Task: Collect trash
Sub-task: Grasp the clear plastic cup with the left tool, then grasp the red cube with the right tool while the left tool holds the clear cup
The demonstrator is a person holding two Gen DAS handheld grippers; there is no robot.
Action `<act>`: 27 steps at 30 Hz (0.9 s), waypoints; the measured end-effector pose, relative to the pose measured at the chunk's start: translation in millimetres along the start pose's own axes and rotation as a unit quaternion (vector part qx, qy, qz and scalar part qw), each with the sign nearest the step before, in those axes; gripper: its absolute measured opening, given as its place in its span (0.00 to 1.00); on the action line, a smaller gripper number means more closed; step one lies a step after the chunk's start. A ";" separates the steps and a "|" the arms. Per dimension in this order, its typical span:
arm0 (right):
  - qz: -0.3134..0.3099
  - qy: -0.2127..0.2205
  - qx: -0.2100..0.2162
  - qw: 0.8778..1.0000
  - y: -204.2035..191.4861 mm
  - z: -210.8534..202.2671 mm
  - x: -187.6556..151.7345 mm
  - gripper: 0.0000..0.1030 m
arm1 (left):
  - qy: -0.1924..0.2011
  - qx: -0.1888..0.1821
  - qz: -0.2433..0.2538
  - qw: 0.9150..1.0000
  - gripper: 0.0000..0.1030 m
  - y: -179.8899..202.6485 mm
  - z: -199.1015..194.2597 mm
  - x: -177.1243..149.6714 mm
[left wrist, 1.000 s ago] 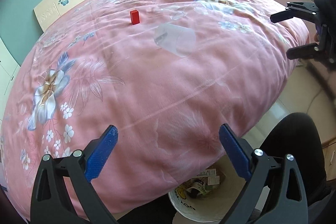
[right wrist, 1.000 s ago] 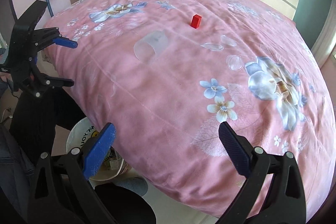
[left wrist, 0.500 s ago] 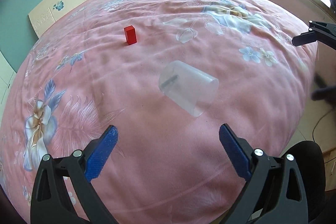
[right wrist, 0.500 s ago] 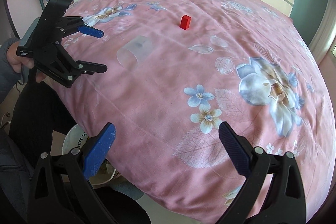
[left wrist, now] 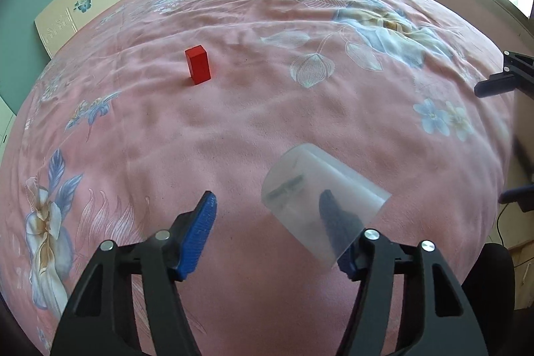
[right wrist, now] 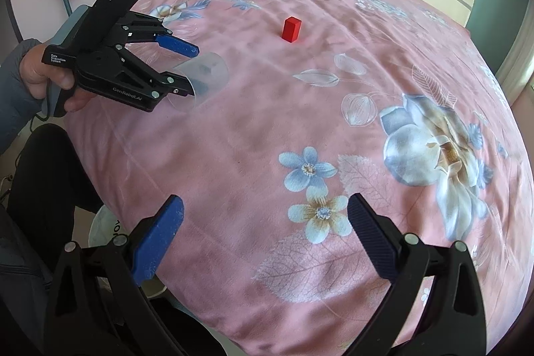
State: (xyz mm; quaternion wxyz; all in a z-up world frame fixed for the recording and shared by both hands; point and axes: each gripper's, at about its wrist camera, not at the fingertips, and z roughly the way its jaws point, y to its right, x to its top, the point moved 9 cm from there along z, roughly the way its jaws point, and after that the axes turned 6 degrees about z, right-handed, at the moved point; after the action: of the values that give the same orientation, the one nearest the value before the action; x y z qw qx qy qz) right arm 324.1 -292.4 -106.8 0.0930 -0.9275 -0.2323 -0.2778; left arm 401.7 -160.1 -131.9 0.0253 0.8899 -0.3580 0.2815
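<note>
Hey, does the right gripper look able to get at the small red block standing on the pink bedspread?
Probably yes: the small red block stands alone on the pink bedspread, with nothing between it and the open right gripper, though it lies well ahead.

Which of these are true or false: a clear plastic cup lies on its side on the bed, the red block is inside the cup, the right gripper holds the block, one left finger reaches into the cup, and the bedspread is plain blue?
1. A clear plastic cup lies on its side on the bed. True.
2. The red block is inside the cup. False: it stands apart, farther up the bedspread.
3. The right gripper holds the block. False: its fingers are spread and hold nothing.
4. One finger of the left gripper reaches into the cup's mouth. True: the fingers are closing, the other one outside the cup.
5. The bedspread is plain blue. False: it is pink with flowers.
</note>
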 end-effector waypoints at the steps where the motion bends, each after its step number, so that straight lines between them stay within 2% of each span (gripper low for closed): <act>1: 0.001 0.000 0.003 1.000 1.0 1.3 0.7 0.94 | -0.001 0.001 0.002 1.000 0.54 -0.4 2.4 1.1; 4: -0.002 -0.003 0.003 1.000 3.0 4.5 1.1 0.94 | -0.002 -0.002 0.003 1.000 0.34 -1.8 7.8 5.4; 5: -0.001 -0.004 0.002 1.000 4.1 5.6 1.5 0.94 | -0.002 -0.002 0.002 1.000 0.31 -2.7 9.2 7.2; 15: -0.003 -0.005 0.004 1.000 12.4 14.8 15.1 0.94 | 0.001 0.012 -0.010 1.000 0.30 -27.1 17.2 20.5; 27: -0.008 -0.001 0.017 1.000 23.8 40.6 57.2 0.94 | -0.005 0.047 -0.031 0.998 0.30 -83.2 26.4 31.1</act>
State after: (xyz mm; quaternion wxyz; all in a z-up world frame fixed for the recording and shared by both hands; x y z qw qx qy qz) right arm 397.0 -279.3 -109.5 0.1059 -0.9242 -0.2448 -0.2734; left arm 486.9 -124.3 -124.9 -0.0098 0.9023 -0.3163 0.2928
